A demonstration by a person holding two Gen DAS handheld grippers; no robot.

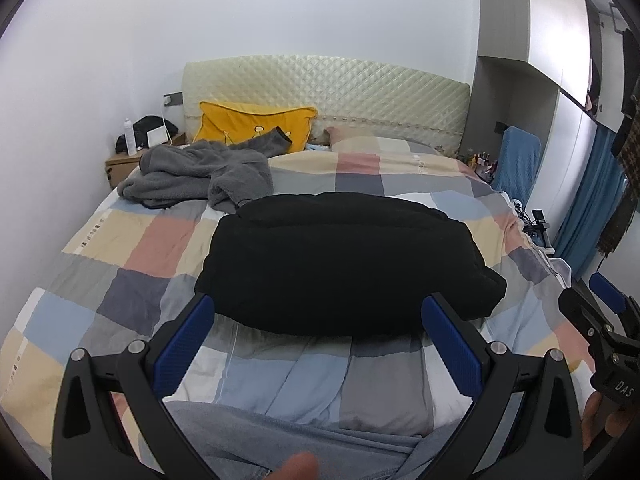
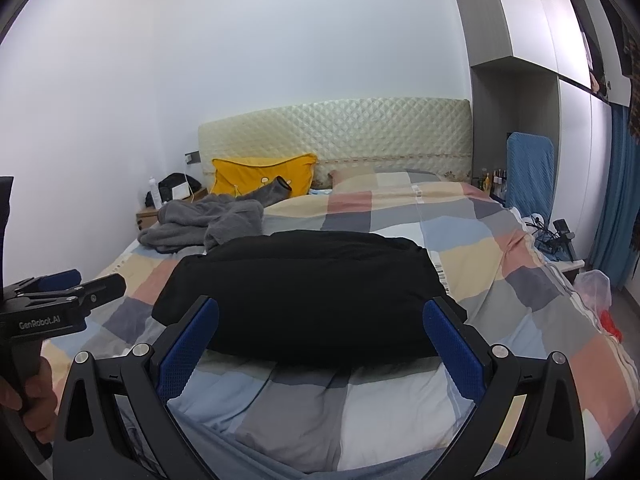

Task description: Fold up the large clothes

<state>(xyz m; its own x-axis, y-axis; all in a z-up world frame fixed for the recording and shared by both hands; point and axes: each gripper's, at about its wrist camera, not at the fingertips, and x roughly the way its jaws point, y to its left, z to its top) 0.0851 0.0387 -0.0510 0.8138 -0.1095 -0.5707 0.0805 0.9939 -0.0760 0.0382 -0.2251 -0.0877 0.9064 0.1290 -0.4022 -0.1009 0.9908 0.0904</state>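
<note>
A black garment (image 1: 340, 264) lies folded in a thick, wide bundle in the middle of the bed; it also shows in the right wrist view (image 2: 304, 292). A grey fleece garment (image 1: 200, 176) lies crumpled at the far left of the bed, also seen from the right wrist (image 2: 208, 224). My left gripper (image 1: 318, 316) is open and empty, held back from the near edge of the black bundle. My right gripper (image 2: 320, 320) is open and empty, likewise short of the bundle's near edge. Each gripper shows at the edge of the other's view.
The bed has a checked quilt (image 1: 132, 256) and a padded headboard (image 1: 320, 92). A yellow pillow (image 1: 252, 124) leans at the head. A nightstand (image 1: 124, 164) with a bottle stands at the left. A blue-covered chair (image 2: 528, 172) and cables are on the right.
</note>
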